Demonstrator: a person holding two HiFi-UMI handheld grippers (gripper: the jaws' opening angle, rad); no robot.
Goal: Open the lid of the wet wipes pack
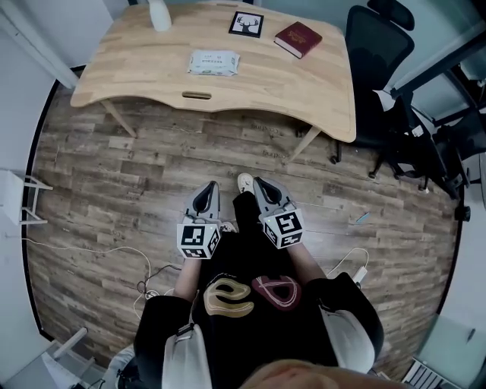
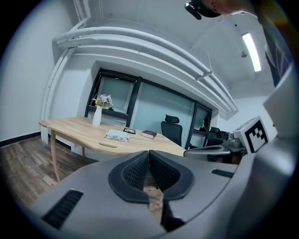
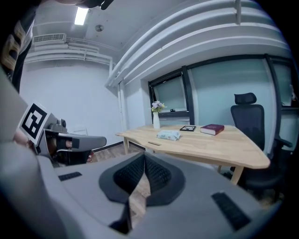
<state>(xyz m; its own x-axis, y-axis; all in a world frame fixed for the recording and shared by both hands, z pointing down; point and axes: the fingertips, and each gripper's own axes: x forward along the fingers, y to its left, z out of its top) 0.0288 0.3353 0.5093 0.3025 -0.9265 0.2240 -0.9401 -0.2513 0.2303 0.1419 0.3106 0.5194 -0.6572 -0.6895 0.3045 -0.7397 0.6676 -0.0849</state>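
We see a table [image 1: 304, 83] of pale honey wood with a clear grain, and a floor [image 1: 114, 175] of grey-brown planks. The wet wipes pack [image 1: 213, 62] is whitish with pale green print. The book [image 1: 298, 39] is dark red and the vase [image 1: 159, 15] white. The picture frame [image 1: 246, 24] is black, around a white ground with a black antlered figure. The office chair [image 1: 376, 53] is black. The left gripper [image 1: 206, 190] and right gripper [image 1: 260, 186] are grey with black ribbed pads [image 2: 135, 172] and carry black-and-white square markers [image 1: 198, 239]. The person's top [image 1: 250, 327] is black with one beige loop and one maroon loop.
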